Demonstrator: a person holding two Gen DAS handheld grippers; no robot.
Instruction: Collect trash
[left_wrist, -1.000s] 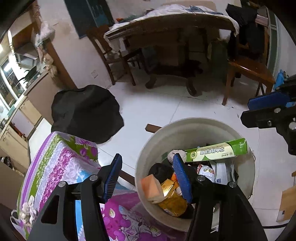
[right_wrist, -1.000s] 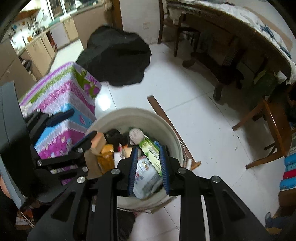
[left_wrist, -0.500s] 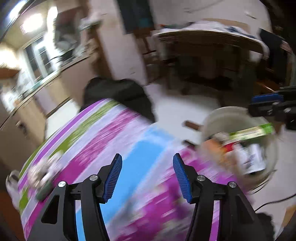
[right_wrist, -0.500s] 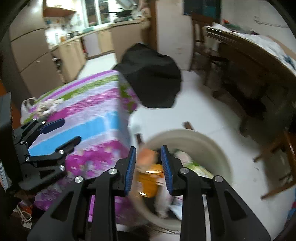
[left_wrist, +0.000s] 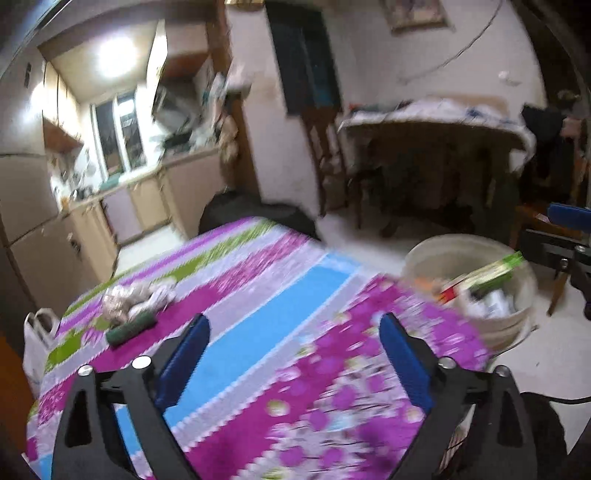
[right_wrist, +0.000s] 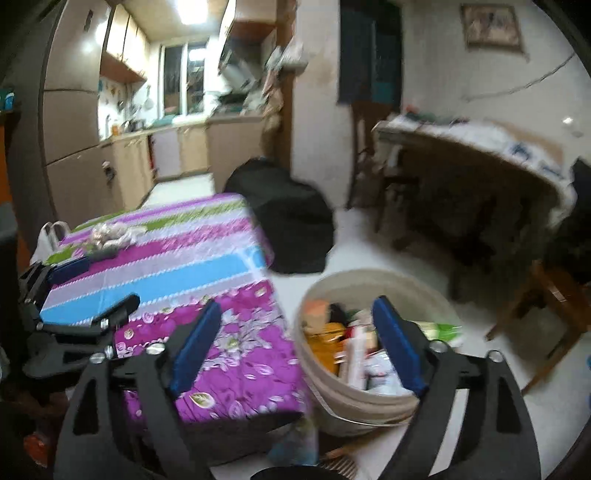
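A beige trash bucket (left_wrist: 517, 325) (right_wrist: 321, 376), full of boxes and wrappers, stands on the floor right of a table with a purple, blue and green floral cloth (left_wrist: 258, 295) (right_wrist: 166, 258). At the cloth's far left lie a crumpled pale wrapper (left_wrist: 129, 295) (right_wrist: 110, 232) and a dark green roll (left_wrist: 131, 328). My left gripper (left_wrist: 295, 350) is open and empty above the cloth. My right gripper (right_wrist: 295, 343) is open and empty between the table edge and the bucket.
A black bag (right_wrist: 288, 221) lies on the white floor behind the table. A wooden dining table (left_wrist: 436, 133) and chairs (right_wrist: 550, 295) stand at the right. Kitchen cabinets (right_wrist: 122, 173) line the far left. A white plastic bag (left_wrist: 35, 339) hangs at the table's left end.
Both grippers have lifted and swung left, from above the bucket toward the cloth-covered table. The right gripper's jaws have opened wide. The views are motion-blurred.
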